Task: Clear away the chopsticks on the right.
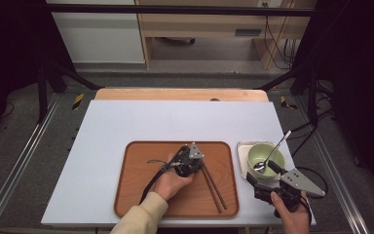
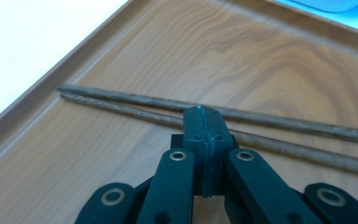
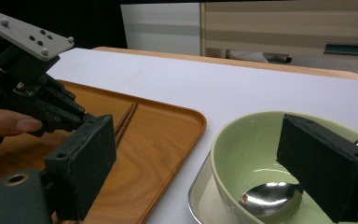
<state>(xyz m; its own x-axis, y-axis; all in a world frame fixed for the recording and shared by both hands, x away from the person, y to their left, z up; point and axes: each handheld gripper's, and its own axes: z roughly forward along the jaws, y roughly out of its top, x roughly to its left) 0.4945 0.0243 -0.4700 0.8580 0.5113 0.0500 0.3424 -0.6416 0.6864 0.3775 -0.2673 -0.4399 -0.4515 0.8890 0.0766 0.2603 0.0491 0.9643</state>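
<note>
A pair of dark wooden chopsticks point(image 1: 214, 187) lies side by side on the right part of the brown wooden tray point(image 1: 136, 195). My left gripper point(image 1: 200, 165) rests over the tray with its jaws pressed together, empty. In the left gripper view its tip point(image 2: 204, 119) sits just in front of the chopsticks point(image 2: 121, 100), which run across behind it. My right gripper point(image 1: 264, 175) stands open at the near side of a pale green bowl point(image 1: 260, 153), one pad on each side of the bowl's near rim point(image 3: 223, 140). A metal spoon point(image 3: 270, 196) lies in the bowl, handle up to the right.
The bowl stands on a small metal dish point(image 1: 242, 146) to the right of the tray. Everything rests on a white board point(image 1: 175, 122) over a wooden table; its front edge is close to both hands. Dark frame posts stand at both sides.
</note>
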